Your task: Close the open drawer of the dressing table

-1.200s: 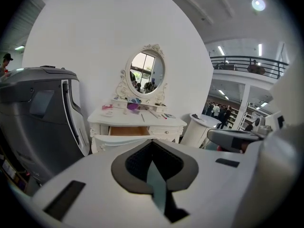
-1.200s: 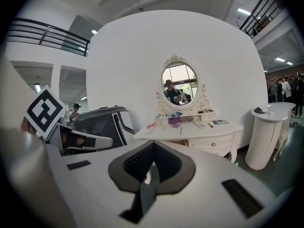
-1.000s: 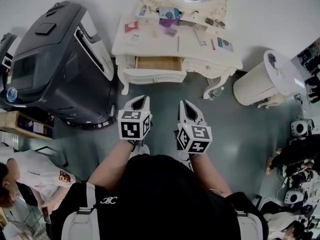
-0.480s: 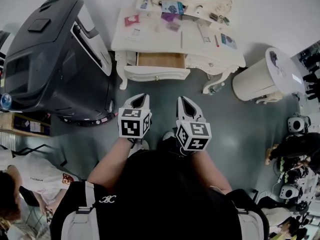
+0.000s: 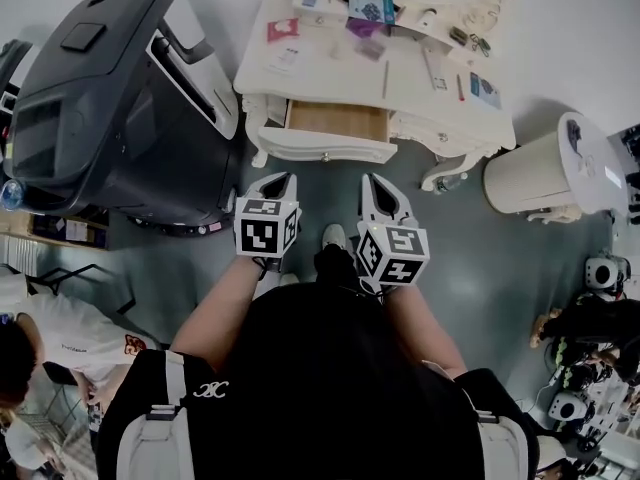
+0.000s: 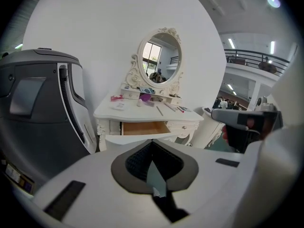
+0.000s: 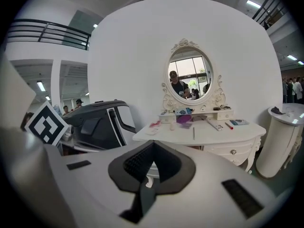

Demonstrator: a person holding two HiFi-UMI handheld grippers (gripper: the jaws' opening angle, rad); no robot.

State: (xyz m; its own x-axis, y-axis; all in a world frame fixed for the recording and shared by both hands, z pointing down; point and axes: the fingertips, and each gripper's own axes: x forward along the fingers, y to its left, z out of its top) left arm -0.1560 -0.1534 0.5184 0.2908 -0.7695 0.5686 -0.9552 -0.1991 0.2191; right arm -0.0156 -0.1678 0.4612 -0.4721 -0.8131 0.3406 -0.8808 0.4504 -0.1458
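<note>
The white dressing table (image 5: 330,73) stands against the wall ahead, with an oval mirror (image 6: 160,57) and small items on top. Its left drawer (image 5: 336,120) is pulled out and shows a bare wooden inside; the white drawer front (image 5: 325,154) has a small knob. Both grippers hover side by side over the floor, short of the drawer front and touching nothing. My left gripper (image 5: 279,177) is shut and empty, as is my right gripper (image 5: 372,178). The left gripper view looks over the left gripper (image 6: 152,142) at the open drawer (image 6: 144,128). The right gripper (image 7: 153,144) hides the drawer in its own view.
A large dark grey machine (image 5: 105,98) stands close on the table's left. A white round stand (image 5: 548,171) sits at its right. A person in white (image 5: 45,338) is at the lower left. Small robots and gear (image 5: 600,273) line the right edge. Grey floor lies between me and the table.
The dressing table has drawn nearer and shifted slightly right in the head view. Both grippers keep their pose, side by side and shut.
</note>
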